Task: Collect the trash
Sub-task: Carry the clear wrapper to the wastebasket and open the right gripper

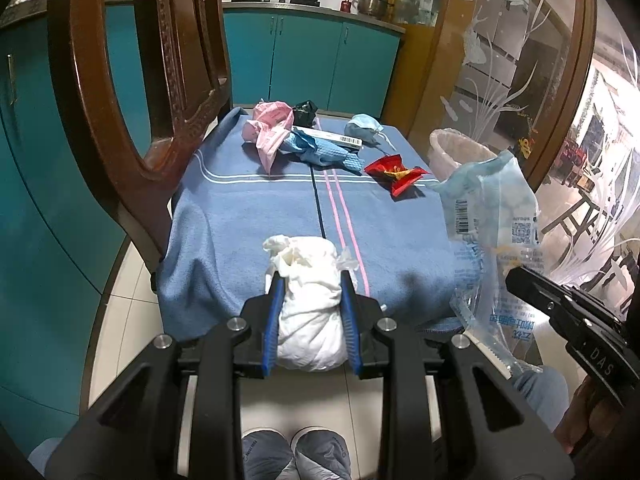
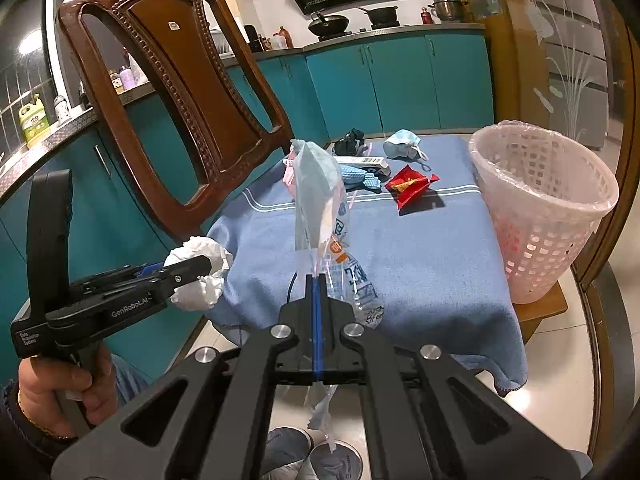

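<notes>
Between right gripper (image 2: 316,280) fingers, plastic wrapper (image 2: 320,200) upright, long axis vertical.

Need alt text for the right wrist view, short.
The right hand-held gripper is shut on a clear plastic wrapper over a blue towel. A white lined basket stands to the right; the left hand-held gripper holds crumpled white tissue.

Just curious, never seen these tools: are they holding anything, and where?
Left gripper squeezes a crumpled white tissue wad around its middle. Right gripper pinches a clear plastic wrapper near its lower part.
</notes>
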### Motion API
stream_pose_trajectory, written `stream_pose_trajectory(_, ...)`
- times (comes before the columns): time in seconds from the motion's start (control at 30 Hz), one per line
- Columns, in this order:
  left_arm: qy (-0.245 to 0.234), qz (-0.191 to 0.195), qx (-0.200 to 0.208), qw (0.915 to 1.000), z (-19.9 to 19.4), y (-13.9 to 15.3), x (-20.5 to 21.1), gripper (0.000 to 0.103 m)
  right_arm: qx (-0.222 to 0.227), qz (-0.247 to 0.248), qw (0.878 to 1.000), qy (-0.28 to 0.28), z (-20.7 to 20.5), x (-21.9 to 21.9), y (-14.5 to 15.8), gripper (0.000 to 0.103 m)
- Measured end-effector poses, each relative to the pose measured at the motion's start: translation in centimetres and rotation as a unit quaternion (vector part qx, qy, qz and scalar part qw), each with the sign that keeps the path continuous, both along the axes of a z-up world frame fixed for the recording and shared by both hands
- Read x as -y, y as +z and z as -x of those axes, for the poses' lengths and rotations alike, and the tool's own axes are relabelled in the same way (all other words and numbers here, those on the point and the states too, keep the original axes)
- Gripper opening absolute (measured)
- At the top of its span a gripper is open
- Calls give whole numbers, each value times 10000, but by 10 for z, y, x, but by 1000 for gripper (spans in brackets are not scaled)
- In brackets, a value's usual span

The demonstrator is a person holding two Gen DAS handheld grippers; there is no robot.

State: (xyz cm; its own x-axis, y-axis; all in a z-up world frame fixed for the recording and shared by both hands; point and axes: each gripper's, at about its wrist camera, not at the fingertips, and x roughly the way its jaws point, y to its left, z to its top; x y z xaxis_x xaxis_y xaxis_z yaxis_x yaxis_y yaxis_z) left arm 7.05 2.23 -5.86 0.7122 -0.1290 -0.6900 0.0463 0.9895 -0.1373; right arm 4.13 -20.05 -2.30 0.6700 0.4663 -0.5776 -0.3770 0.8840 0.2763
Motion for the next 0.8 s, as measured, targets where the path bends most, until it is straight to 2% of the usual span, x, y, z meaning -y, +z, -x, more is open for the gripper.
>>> stream_pose_trajectory(0.8, 3, -1, -44, 10000, 2, -3, 0, 28, -39, 40, 10000, 29, 1, -3, -4, 0)
